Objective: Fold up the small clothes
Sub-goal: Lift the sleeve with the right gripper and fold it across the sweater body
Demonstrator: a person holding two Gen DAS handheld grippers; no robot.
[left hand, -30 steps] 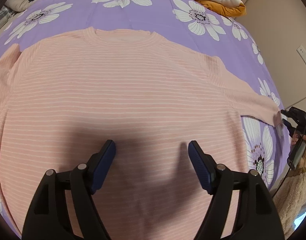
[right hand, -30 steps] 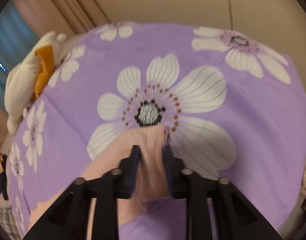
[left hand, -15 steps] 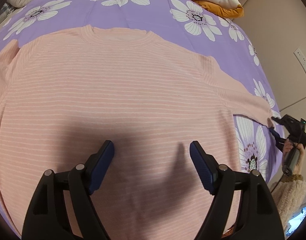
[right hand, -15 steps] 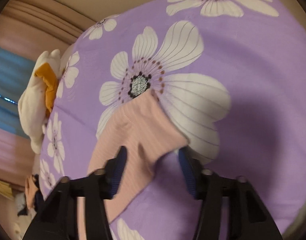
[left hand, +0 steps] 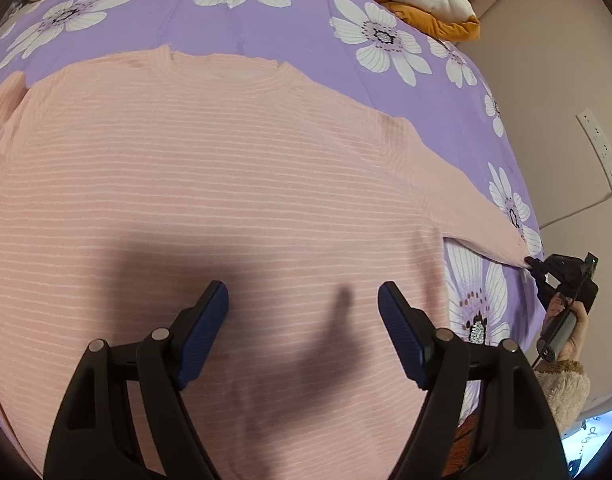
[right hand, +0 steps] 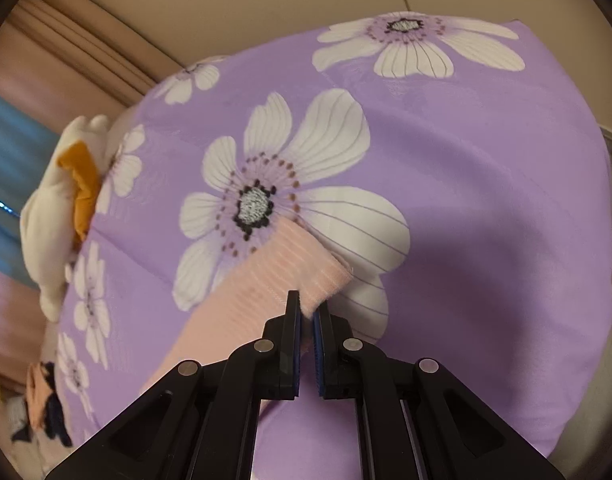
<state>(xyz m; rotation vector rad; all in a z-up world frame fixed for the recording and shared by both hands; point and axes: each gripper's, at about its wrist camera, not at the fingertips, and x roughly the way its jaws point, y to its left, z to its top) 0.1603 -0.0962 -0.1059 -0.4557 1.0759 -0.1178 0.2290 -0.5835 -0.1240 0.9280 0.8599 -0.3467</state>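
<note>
A pink sweater with thin white stripes [left hand: 210, 184] lies flat on a purple bedspread with white flowers [left hand: 290, 28], neckline at the far side. My left gripper [left hand: 302, 304] hovers open just above the sweater's body, nothing between its blue pads. The sweater's long sleeve [left hand: 470, 216] stretches out to the right, where my right gripper [left hand: 532, 266] meets its end. In the right wrist view the right gripper [right hand: 307, 312] is shut on the near corner of the sleeve's cuff [right hand: 302, 268], which lies on a large flower print.
A white and orange pillow or plush [left hand: 422, 4] sits at the bed's far right corner. A beige wall with a white power strip [left hand: 602, 148] and cord runs past the bed's right edge. A hand in a fluffy sleeve [left hand: 562, 384] holds the right gripper. More clothes [right hand: 42, 404] lie far left.
The right gripper's jaws closed from wide apart around the cuff to pinching its near corner, and the gripper rolled. The left gripper stayed open over the sweater, barely moving.
</note>
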